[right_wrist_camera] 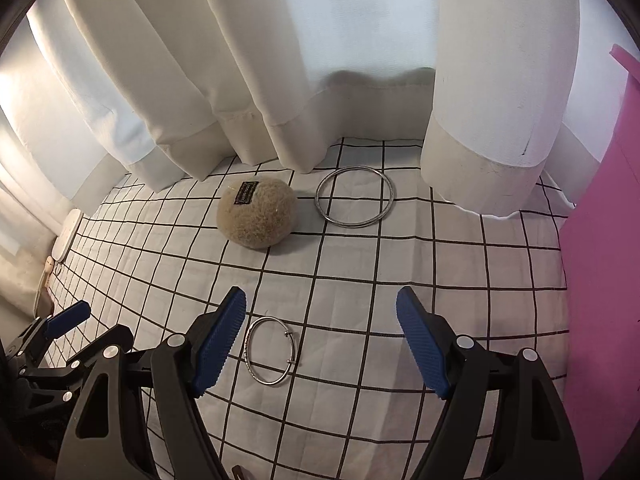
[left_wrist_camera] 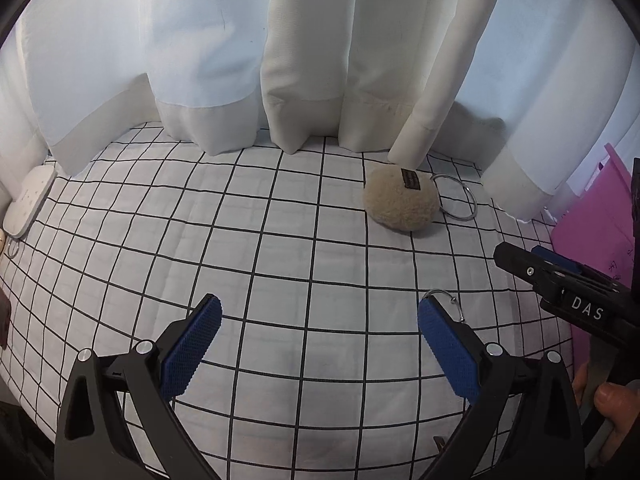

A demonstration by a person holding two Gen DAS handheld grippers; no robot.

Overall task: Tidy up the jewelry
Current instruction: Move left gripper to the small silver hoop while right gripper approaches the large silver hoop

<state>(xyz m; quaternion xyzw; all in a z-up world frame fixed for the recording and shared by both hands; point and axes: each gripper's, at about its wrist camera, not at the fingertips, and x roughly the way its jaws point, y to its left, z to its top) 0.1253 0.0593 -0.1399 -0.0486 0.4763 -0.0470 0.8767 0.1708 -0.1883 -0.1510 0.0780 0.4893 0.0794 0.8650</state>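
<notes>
so, at the far left edge a white pad point(left_wrist_camera: 28, 204) lay on the checked cloth point(left_wrist_camera: 280, 248), with a small ring point(left_wrist_camera: 12, 249) just beside it, too blurred to make out. the left gripper point(left_wrist_camera: 319, 334) hung over bare cloth, its fingers spread wide and holding nothing. a thin bangle point(right_wrist_camera: 271, 351) lay flat just right of that gripper's right finger, which hid part of it in the left view; in the right view it lay between the right gripper's fingers, close to the left one. the right gripper point(right_wrist_camera: 322, 330) was also spread wide and empty. farther back a tan pouch point(right_wrist_camera: 257, 214) with a dark label sat on the cloth, and a big bangle point(right_wrist_camera: 355, 196) lay flat just to its right, the two close or touching, i could not tell which. behind both, curtain point(right_wrist_camera: 280, 80) folds rested on the cloth, one fold near the big bangle's rim. a pink board point(right_wrist_camera: 600, 240) stood along the right edge.
</notes>
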